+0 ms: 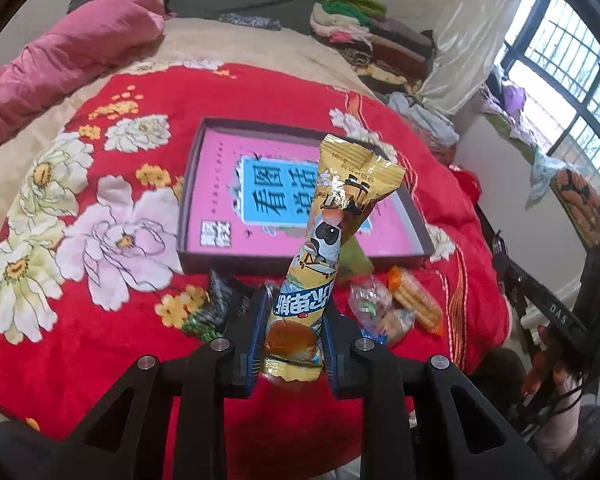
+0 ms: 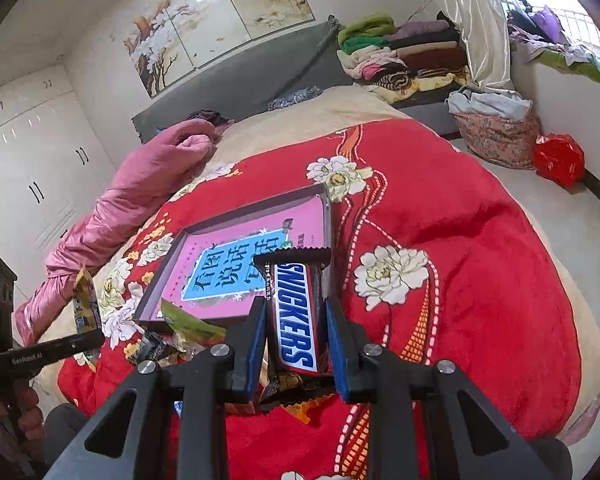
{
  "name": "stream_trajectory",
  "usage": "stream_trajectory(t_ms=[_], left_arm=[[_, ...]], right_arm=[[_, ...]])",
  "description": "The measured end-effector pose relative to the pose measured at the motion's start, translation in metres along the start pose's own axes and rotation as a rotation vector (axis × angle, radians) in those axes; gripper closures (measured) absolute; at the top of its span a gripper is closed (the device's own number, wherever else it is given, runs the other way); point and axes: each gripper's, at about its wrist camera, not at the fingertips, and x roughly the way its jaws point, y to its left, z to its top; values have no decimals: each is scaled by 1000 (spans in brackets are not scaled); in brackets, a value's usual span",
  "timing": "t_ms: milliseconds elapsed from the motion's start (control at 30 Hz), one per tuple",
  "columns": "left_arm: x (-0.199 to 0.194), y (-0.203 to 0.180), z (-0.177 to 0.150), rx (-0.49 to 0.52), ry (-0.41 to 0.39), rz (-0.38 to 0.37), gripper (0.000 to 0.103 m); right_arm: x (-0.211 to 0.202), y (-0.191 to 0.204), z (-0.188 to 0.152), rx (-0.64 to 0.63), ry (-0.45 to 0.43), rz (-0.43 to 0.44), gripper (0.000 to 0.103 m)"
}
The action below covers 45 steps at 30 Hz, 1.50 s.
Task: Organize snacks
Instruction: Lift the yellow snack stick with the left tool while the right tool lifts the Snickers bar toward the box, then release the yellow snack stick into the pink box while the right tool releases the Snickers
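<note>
Left wrist view: the left gripper (image 1: 294, 312) pinches only the bottom of a yellow snack packet (image 1: 324, 248), held above the bed (image 1: 100, 352); its long axis points up and away toward the shallow box (image 1: 188, 200), so it could sag or slip. Right wrist view: the right gripper (image 2: 296, 320) clamps a Snickers bar (image 2: 298, 316) lengthwise along the fingers (image 2: 256, 344), pointing at the box, where its slick wrapper may slide.
</note>
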Motion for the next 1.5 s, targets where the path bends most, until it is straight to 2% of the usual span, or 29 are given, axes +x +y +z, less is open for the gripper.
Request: stream_trajectory(t_ms=[367,467,567,800,933,1233,1400,1500], left_arm=[[3,6,35,-20,-36,-5,77],[9,8,42,-51,-45,-24,77],[24,10,45,-85,-26,-48,77],[51,21,58,-74,0,-54,77],[64,38,64,-115,18,-78,77],[89,63,67,-116,42,-57,77],[99,66,67,-125,64,-71,77],[102,64,67,-110,61,-53,77]], right_arm=[[10,23,20,-39,-5,25,74],[17,27,24,-51,0,19,74],[29,30,28,-55,11,10,74],[55,31,41,-34,19,-24,74],[67,34,45,-31,26,-42,74],[106,38,49,-10,67,-76,74],[127,35,44,13,93,-84,74],[135,33,40,19,107,-90,74]])
